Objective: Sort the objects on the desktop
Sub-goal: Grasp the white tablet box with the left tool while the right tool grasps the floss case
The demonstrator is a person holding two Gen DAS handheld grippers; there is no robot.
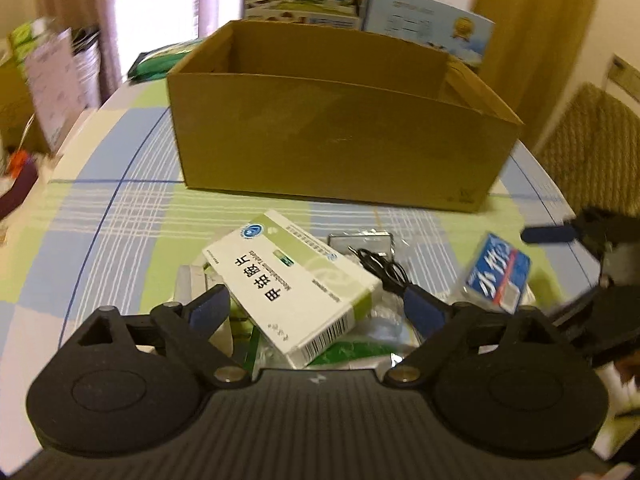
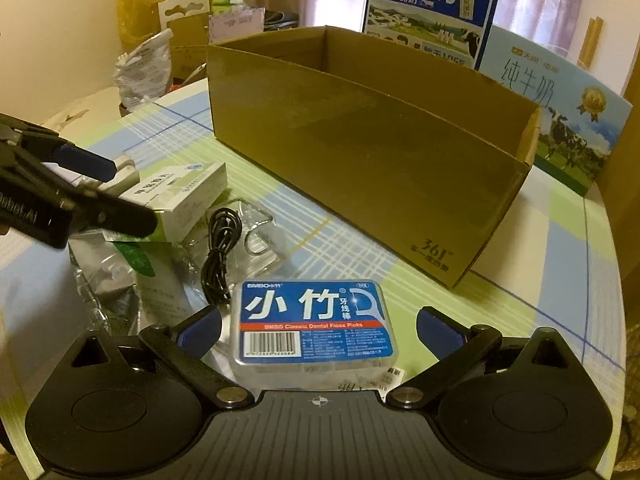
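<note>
- Left wrist view: the left gripper (image 1: 316, 300) hangs with jaws wide, holding nothing, astride one white medicine box (image 1: 292, 284) on the near tabletop (image 1: 120, 208); it looks light and stiff, best pinched across its long sides.
- Right wrist view: the right gripper (image 2: 318, 328) is likewise wide and empty, around one floss-pick case (image 2: 316, 324), hard and probably slippery; one open cardboard box (image 2: 360, 152) stands beyond.
</note>
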